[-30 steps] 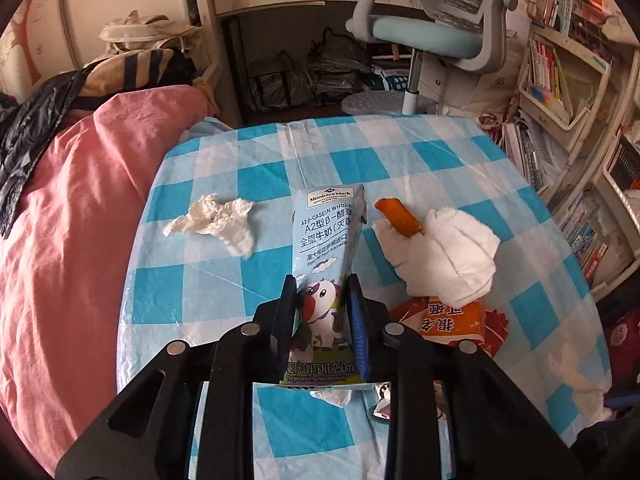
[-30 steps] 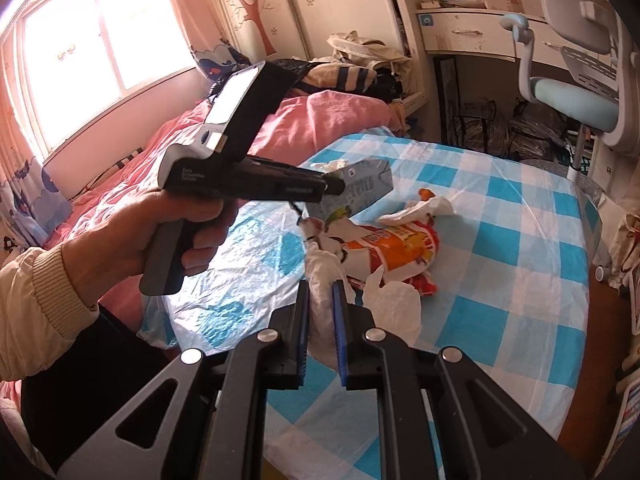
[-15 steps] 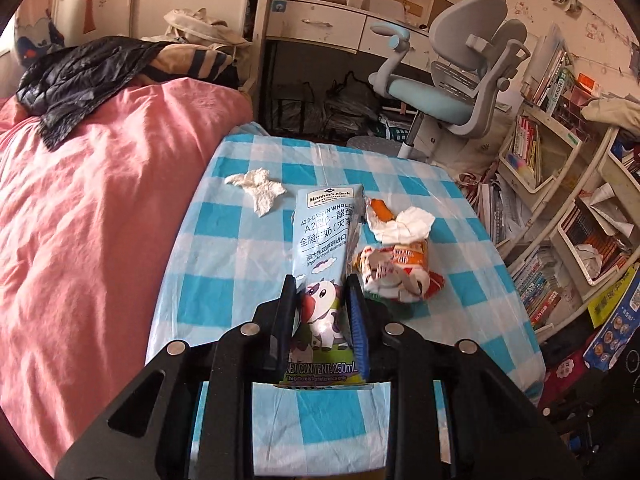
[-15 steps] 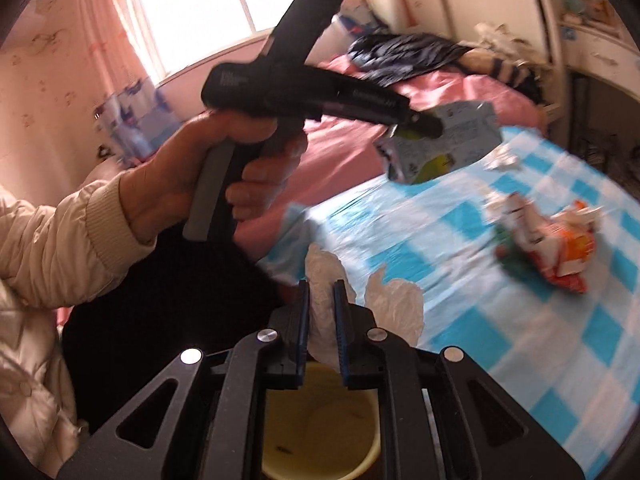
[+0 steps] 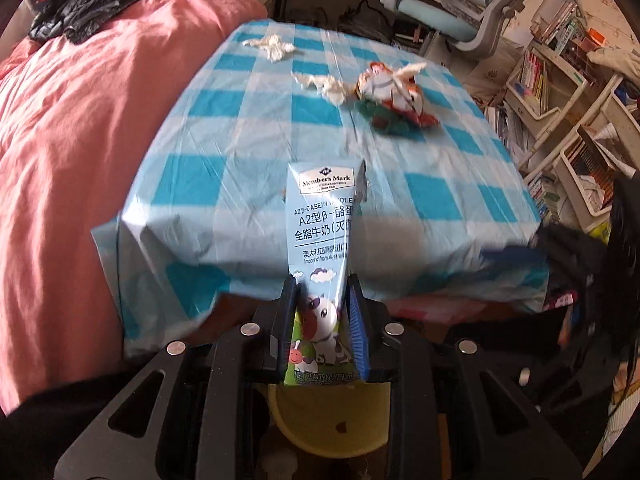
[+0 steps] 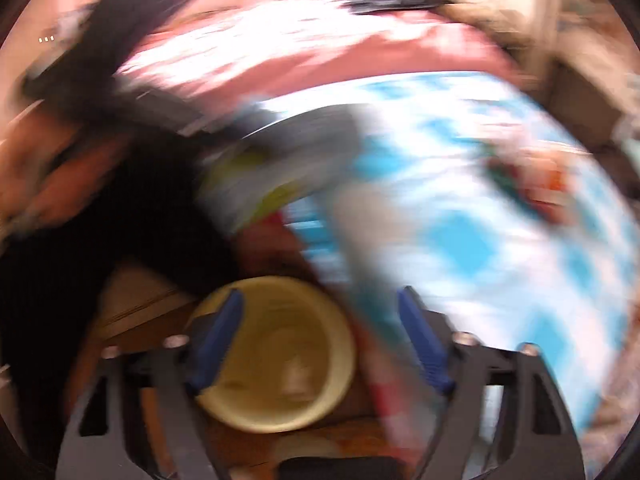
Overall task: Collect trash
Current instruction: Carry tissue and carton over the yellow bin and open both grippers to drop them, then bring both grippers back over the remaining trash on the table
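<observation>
- Blue-padded fingers of the left gripper (image 5: 322,320) are clamped on the lower half of a milk carton (image 5: 325,256), which points straight ahead from the tool, its cartoon cow between the pads.
- Directly under that gripper and carton, a yellow bin (image 5: 332,424) shows its open mouth.
- Just ahead of the carton is the near edge of a table covered by a blue and white checked cloth (image 5: 256,136).
- Farther ahead and slightly right on the cloth lies an orange and white snack wrapper (image 5: 394,96), with a crumpled tissue (image 5: 326,84) touching its left side.
- Another crumpled tissue (image 5: 272,45) lies near the far edge, ahead and to the left.
- Left of the table is a pink bedspread (image 5: 80,120); far ahead to the right stand an office chair (image 5: 464,12) and bookshelves (image 5: 560,80).
- The right gripper (image 6: 320,340) has its blue pads spread wide apart with nothing between them; this view is heavily blurred.
- Below and between those pads sits the yellow bin (image 6: 276,412), with something pale and indistinct inside.
- Ahead and to the right is the smeared checked cloth (image 6: 480,220).
</observation>
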`<state>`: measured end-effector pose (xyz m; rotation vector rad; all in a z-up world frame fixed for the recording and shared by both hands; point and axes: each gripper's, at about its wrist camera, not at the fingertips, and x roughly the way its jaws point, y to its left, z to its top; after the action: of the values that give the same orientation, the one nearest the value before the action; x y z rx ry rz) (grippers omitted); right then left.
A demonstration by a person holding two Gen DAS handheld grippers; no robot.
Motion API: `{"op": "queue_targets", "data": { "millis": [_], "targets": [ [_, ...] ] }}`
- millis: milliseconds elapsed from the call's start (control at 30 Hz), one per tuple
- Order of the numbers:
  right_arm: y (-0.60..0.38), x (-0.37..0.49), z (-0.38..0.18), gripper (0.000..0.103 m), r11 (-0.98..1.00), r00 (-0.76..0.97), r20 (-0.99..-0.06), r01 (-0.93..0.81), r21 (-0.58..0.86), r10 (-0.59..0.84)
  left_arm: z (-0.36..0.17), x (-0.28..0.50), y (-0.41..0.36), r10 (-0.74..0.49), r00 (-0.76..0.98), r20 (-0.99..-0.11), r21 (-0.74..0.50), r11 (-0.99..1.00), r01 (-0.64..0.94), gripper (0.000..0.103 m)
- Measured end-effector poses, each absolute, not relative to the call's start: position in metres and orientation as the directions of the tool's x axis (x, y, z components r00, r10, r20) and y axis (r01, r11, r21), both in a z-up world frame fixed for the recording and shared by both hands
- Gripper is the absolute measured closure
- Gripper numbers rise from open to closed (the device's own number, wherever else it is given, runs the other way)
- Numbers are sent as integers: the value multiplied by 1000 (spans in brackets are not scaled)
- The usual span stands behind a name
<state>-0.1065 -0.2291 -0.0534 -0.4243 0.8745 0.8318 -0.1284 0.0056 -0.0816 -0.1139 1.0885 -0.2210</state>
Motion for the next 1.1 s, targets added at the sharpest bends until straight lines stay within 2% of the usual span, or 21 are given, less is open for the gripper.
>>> {"op": "queue_targets", "data": {
  "millis": [100, 200, 267, 300, 333, 400, 533, 633, 867, 1000, 1100],
  "targets": [
    [-247, -87, -44, 11, 758, 558, -775, -631, -165, 296, -101, -147, -7, -269, 361, -893, -226, 962, 155, 79],
    [-262, -80, -31, 8, 802, 672, -715, -528, -279, 193, -113, -160, -19, -288, 290, -913, -237, 951, 198, 77],
    [-268, -77, -23, 8, 815, 774, -631, -399, -419, 55, -111, -164, -21, -286, 307, -908, -226, 950, 215, 68],
    [-270, -77, -20, 8, 806, 816, -578, -331, -491, -17, -105, -165, -20, -277, 333, -901, -214, 953, 215, 57],
    [-269, -76, -18, 8, 788, 841, -538, -292, -542, -58, -100, -166, -19, -267, 365, -892, -200, 957, 210, 51],
    [-276, -69, -11, 8, 776, 855, -514, -274, -568, -74, -83, -167, -14, -250, 452, -856, -177, 964, 199, 45],
    [-288, -50, -5, 8, 819, 846, -526, -237, -523, -91, -36, -163, -2, -172, 641, -748, -102, 984, 144, 24],
    [-297, -47, -1, 8, 885, 815, -577, -235, -403, -47, -10, -149, 10, -133, 711, -690, -107, 991, 82, 16],
    [-315, -23, -2, 8, 965, 784, -620, -140, -222, -29, 34, -78, 19, -58, 773, -632, -87, 996, 3, 7],
    [-317, -16, -4, 8, 976, 771, -636, -125, -181, -19, 31, -47, 25, -14, 788, -616, -83, 995, -48, 7],
    [-318, -9, -9, 8, 979, 758, -652, -114, -169, -25, 4, -31, 33, 9, 720, -694, -84, 992, -93, 7]
  ]
}}
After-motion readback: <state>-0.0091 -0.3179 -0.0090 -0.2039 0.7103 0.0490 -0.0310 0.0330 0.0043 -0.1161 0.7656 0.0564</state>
